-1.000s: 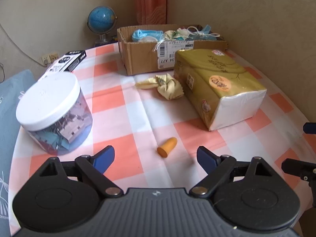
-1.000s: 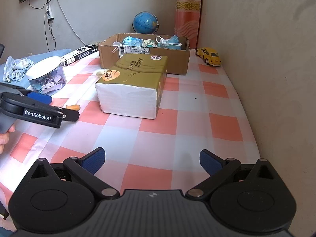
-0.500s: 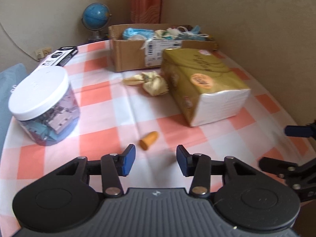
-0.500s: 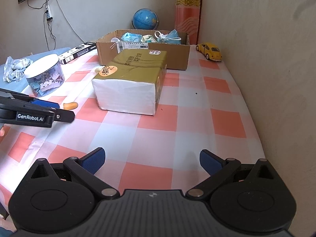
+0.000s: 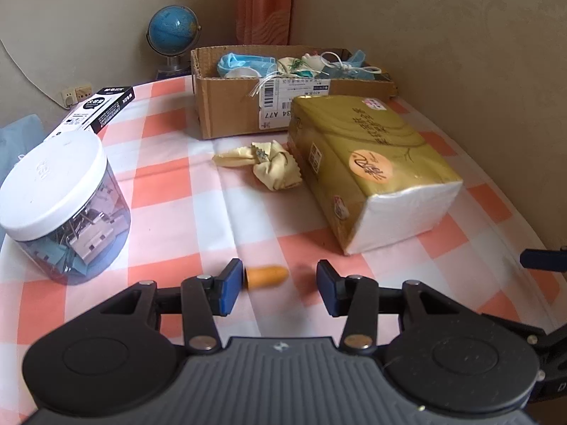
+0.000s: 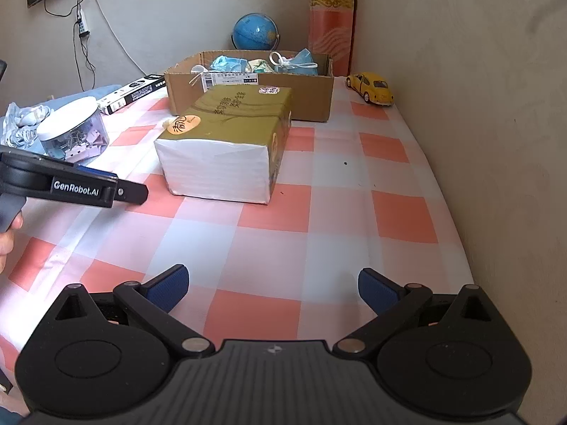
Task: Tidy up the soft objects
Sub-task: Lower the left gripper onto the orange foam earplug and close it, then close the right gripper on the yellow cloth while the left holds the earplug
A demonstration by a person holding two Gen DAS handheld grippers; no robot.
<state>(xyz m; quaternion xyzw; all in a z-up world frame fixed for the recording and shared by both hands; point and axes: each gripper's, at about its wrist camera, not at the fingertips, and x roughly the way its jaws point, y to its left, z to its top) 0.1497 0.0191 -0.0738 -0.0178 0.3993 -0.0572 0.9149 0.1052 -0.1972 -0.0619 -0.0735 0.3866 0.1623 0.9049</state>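
A small orange foam earplug (image 5: 266,276) lies on the checked tablecloth between the blue pads of my left gripper (image 5: 280,285), touching the left pad; the jaws are part open around it. A crumpled yellow cloth (image 5: 271,164) lies farther off beside a gold tissue pack (image 5: 368,163). A cardboard box (image 5: 248,106) behind holds blue face masks and pouches. My right gripper (image 6: 273,288) is open and empty over the near right of the table. The left gripper (image 6: 106,186) shows at the left of the right wrist view, where the earplug is hidden.
A clear jar of binder clips with a white lid (image 5: 60,205) stands at the left. A black and white box (image 5: 99,109) and a blue globe (image 5: 172,32) are at the back. A yellow toy car (image 6: 370,88) sits by the right wall.
My left gripper has moved forward and down to the earplug, which now lies between its pads. The jaws have narrowed from wide open. The right gripper has stayed open, nearly still.
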